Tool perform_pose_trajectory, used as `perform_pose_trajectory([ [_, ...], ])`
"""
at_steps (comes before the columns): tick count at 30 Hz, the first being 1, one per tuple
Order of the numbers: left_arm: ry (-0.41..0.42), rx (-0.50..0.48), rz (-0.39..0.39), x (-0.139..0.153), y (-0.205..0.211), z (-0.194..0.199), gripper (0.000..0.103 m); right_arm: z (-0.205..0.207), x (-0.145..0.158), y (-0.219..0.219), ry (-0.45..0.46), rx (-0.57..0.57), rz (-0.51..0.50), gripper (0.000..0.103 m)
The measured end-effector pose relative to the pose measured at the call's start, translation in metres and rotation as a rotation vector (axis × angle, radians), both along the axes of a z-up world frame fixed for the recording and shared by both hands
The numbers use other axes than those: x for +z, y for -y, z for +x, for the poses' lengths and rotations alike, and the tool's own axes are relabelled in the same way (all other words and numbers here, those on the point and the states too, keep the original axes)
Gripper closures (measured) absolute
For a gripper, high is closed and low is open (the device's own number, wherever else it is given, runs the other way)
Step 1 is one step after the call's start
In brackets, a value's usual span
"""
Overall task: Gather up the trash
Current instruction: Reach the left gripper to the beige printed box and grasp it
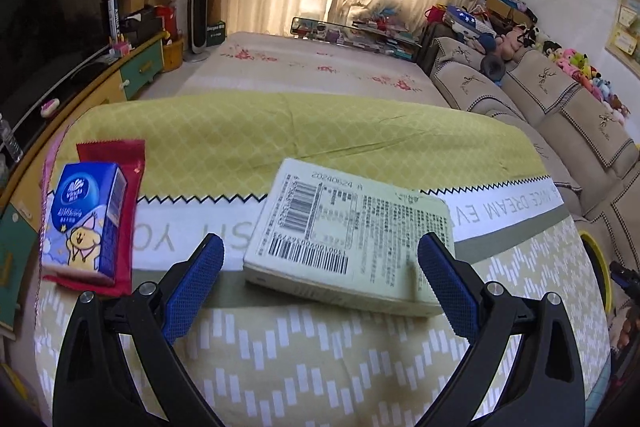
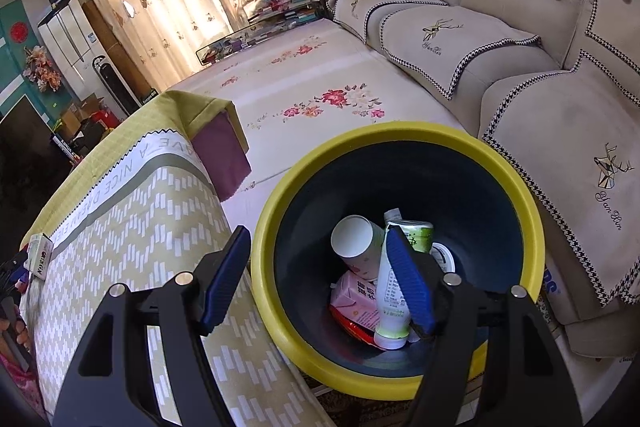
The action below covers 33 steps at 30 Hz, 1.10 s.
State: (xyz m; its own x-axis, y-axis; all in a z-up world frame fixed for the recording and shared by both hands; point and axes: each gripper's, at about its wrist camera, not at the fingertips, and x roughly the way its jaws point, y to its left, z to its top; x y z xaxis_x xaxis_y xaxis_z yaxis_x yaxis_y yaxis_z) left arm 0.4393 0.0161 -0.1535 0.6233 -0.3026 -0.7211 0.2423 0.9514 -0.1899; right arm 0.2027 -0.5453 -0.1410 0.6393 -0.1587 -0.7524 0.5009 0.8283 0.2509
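The left gripper [image 1: 320, 251] gapes wide around the pale green box [image 1: 352, 235] on the yellow tablecloth [image 1: 280, 131], holding nothing; left of the box a blue tissue pack [image 1: 86, 219] lies on a red wrapper [image 1: 128, 195]. The right gripper [image 2: 316, 255] hangs wide open and empty over the yellow-rimmed bin [image 2: 272, 219], right of the box, with a paper cup [image 2: 356, 239], bottle [image 2: 392, 291] and pink carton [image 2: 354, 301] inside

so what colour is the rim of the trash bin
Yellow, around a dark navy inside; the trash bin shows best in the right wrist view.
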Motion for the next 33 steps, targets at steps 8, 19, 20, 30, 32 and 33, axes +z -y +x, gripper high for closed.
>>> perform_pose_trajectory([
  [8, -0.073, -0.193, -0.058, 0.003, 0.050, -0.037, 0.007, -0.008, 0.003, 0.004, 0.012, -0.005, 0.007, 0.036],
  [19, 0.000, -0.370, 0.105, 0.026, 0.120, -0.079, 0.007, -0.009, 0.005, 0.003, 0.021, 0.011, 0.014, 0.036],
  [20, 0.003, -0.351, 0.115, 0.028, 0.118, -0.071, 0.007, -0.010, 0.005, 0.005, 0.021, 0.008, 0.015, 0.035],
  [30, -0.044, -0.398, 0.245, 0.012, 0.117, -0.001, 0.007, -0.008, -0.005, 0.009, 0.000, 0.006, 0.030, 0.034],
  [32, -0.067, -0.419, 0.235, 0.005, 0.126, 0.009, 0.007, -0.008, -0.006, 0.011, -0.003, -0.001, 0.033, 0.034],
  [33, -0.076, -0.426, 0.240, 0.003, 0.129, 0.012, 0.007, -0.008, -0.007, 0.012, -0.005, -0.004, 0.035, 0.034],
])
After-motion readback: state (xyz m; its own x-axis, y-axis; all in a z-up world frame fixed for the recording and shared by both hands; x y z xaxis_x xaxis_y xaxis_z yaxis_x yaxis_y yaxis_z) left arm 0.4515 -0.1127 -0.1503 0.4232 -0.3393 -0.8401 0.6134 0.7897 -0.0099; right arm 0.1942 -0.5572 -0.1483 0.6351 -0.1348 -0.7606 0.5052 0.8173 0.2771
